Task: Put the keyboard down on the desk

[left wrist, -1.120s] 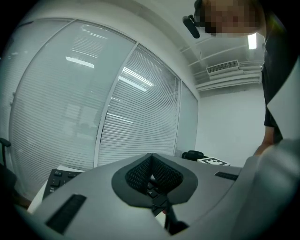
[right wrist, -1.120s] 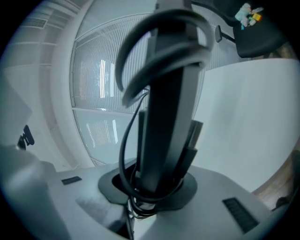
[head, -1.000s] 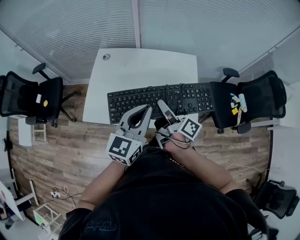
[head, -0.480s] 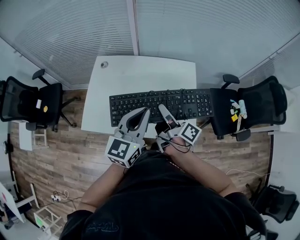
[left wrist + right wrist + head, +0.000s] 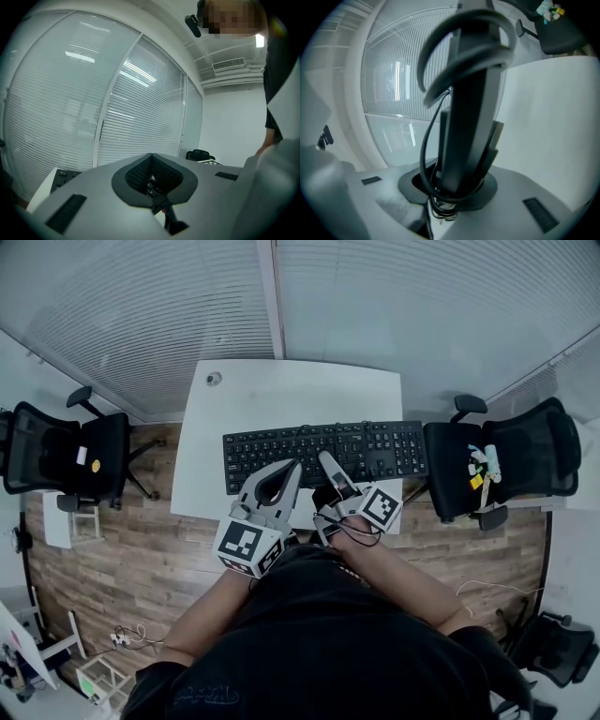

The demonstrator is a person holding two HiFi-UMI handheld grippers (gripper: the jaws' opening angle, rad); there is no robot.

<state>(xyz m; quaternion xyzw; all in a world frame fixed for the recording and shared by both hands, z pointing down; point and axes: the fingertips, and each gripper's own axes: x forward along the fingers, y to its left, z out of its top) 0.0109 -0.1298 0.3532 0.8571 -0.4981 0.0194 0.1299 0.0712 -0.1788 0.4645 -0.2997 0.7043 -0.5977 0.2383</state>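
The black keyboard (image 5: 323,450) hangs crosswise over the near half of the white desk (image 5: 291,390), its right end past the desk's edge. My right gripper (image 5: 330,469) is rolled on its side and shut on the keyboard's near edge. In the right gripper view the keyboard (image 5: 468,117) stands edge-on between the jaws, with its cable (image 5: 425,140) looped beside it. My left gripper (image 5: 292,469) is shut, tips together over the keyboard's near edge. In the left gripper view its tips (image 5: 151,157) meet with nothing between them, and keys (image 5: 63,176) show below.
A black office chair (image 5: 75,454) stands left of the desk. Another chair (image 5: 511,457), with small items on its seat, stands right, close to the keyboard's end. A round grommet (image 5: 215,378) sits at the desk's far left corner. Blinds cover the windows behind.
Both grippers and the keyboard have moved away from me, farther in over the desk. The grip on the keyboard looks unchanged.
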